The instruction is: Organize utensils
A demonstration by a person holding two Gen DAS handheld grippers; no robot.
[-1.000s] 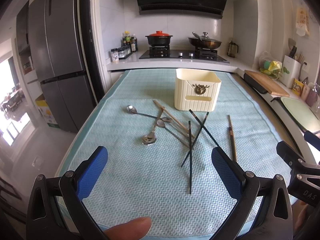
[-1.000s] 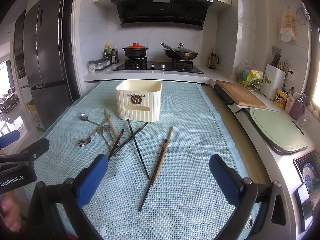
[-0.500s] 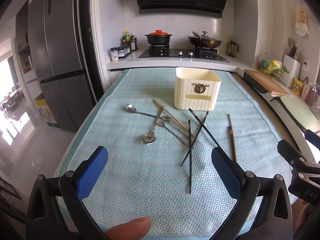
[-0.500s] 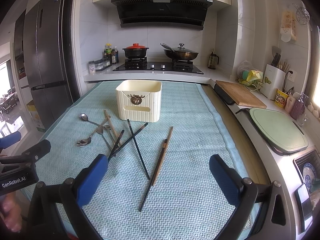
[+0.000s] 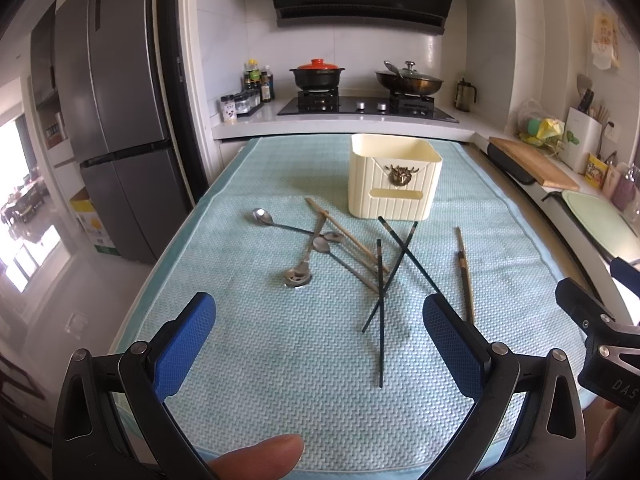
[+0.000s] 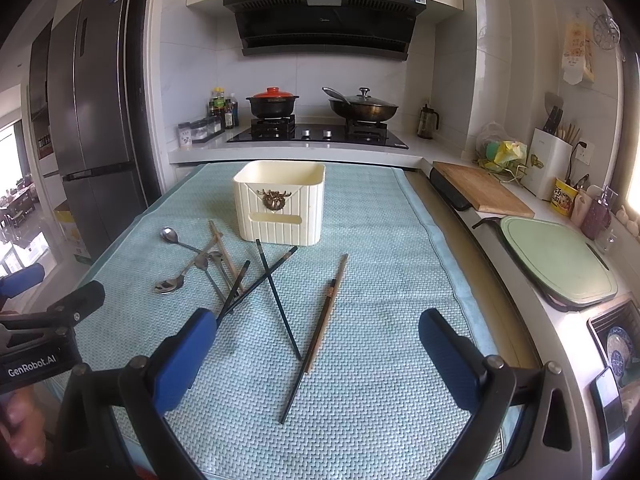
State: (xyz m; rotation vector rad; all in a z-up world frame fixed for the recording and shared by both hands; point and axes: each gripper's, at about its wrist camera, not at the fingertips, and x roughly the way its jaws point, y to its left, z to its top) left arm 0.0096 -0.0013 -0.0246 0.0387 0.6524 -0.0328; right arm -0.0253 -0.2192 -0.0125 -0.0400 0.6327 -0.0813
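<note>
A cream utensil holder [image 5: 394, 182] [image 6: 280, 204] stands on the light-blue mat [image 5: 280, 352] [image 6: 384, 360]. In front of it lie several utensils in a loose pile: metal spoons [image 5: 298, 274] [image 6: 170, 284], dark chopsticks [image 5: 380, 312] [image 6: 278, 300] and wooden chopsticks [image 5: 464, 268] [image 6: 326, 308]. My left gripper [image 5: 318, 340] is open and empty, hovering over the mat's near edge, short of the pile. My right gripper [image 6: 312, 352] is open and empty, near the mat's front, with the chopsticks between and beyond its fingers.
A fridge [image 5: 116, 120] stands at the left. A stove with a red-lidded pot [image 5: 318, 76] and a pan [image 5: 410, 82] lies behind the mat. A cutting board [image 6: 482, 194], a green board [image 6: 556, 264] and a knife block [image 6: 550, 166] line the right counter.
Both grippers stay almost still; the view has barely shifted. Nothing on the mat has moved.
</note>
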